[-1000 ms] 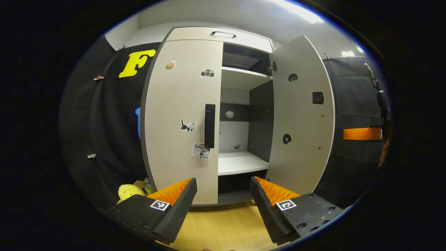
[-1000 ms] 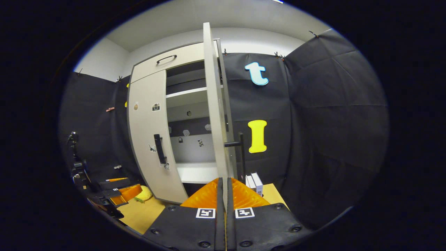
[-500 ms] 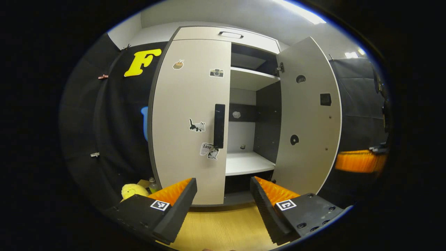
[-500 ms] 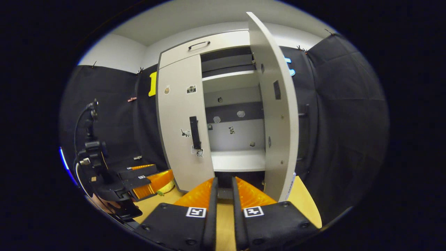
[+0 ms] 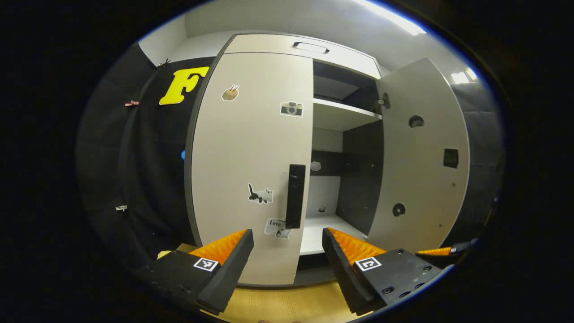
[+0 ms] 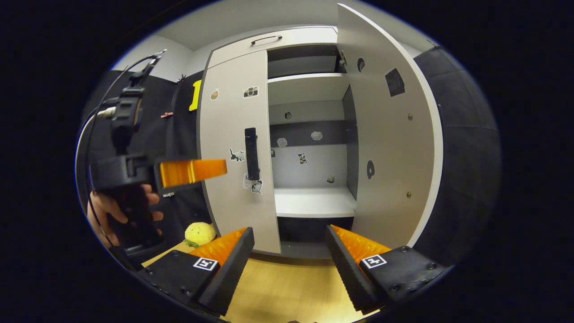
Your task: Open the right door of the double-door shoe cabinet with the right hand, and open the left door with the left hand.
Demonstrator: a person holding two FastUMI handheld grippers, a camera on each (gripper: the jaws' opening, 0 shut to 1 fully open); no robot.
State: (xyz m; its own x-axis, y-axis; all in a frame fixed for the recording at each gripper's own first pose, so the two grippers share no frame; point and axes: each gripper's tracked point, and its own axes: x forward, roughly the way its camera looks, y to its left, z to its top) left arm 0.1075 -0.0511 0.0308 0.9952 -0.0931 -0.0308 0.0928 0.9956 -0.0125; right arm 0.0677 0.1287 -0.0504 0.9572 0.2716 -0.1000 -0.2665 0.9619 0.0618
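Left gripper [image 5: 288,244] stands wide, fingers holding nothing, aimed at the shoe cabinet's [image 5: 287,148] left door [image 5: 251,157]; that door is closed. We see its dark vertical handle [image 5: 295,195] just above the gap between the fingers, not touched. Right gripper [image 6: 289,244] is also spread wide and empty, facing the cabinet's open bay from in front. We see the left gripper [image 6: 193,172] again in the right gripper view, held by a hand [image 6: 105,208] left of the cabinet, short of the left door.

Against one second ago: the right gripper's fingers were then nearly together on the edge of the right door [image 5: 423,170]; now they are apart and off it, and the door stands swung fully out. The left gripper has moved closer to the cabinet; the handle sits lower and larger in its view.

Room: the white lower shelf [image 6: 314,202] and upper shelf [image 6: 307,87] lie exposed. Wooden floor [image 6: 278,287] lies between the cabinet and the right gripper. A yellow plush toy [image 6: 200,233] sits on the floor beside the cabinet's left side.
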